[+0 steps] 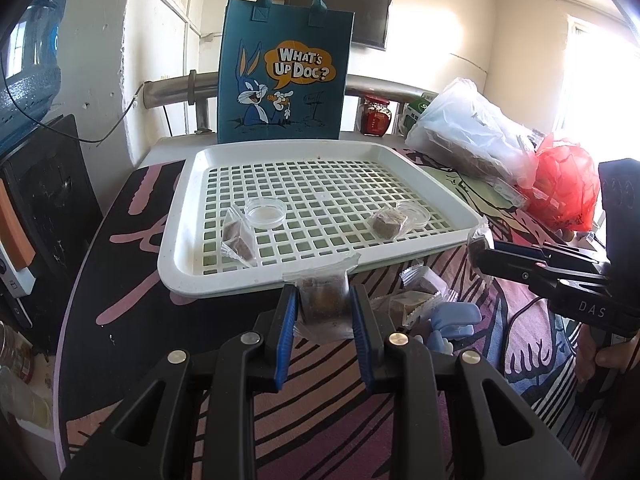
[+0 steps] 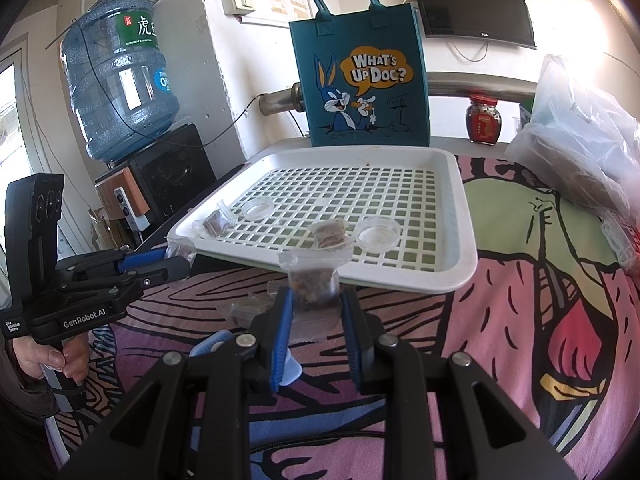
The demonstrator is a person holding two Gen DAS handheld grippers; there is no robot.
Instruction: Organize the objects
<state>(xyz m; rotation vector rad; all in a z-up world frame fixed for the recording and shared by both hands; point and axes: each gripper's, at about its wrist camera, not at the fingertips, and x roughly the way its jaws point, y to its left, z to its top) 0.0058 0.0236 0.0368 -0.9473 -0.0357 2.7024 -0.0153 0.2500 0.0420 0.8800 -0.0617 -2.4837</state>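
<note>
We note both claws loaded. The left gripper (image 1: pixel 324 308) is clenched on a clear-wrapped brown snack cube (image 1: pixel 323 300), pinched across the packet's width so the crimped end stands above the blue finger pads (image 1: pixel 289 320). The right gripper (image 2: pixel 316 312) likewise grasps a second clear-wrapped brown cube (image 2: pixel 313 292), its wrapper flared above the tips. Both hover just short of the near rim of the white perforated plastic tray (image 1: pixel 208 276).

In the tray, two small round transparent dishes sit toward the near edge: left dish (image 1: pixel 265 212), right dish (image 1: pixel 416 214). A wrapped cube (image 1: pixel 239 240) lies beside the left dish; another (image 1: pixel 387 225) touches the right dish. We judge the pattern to be one cube per dish, so the held packets are probably staged for placement there.

More wrapped cubes (image 1: pixel 418 300) remain on the patterned cloth (image 2: pixel 520 280) near the tray. A blue cartoon tote bag (image 1: pixel 285 72) stands upright behind the tray
</note>
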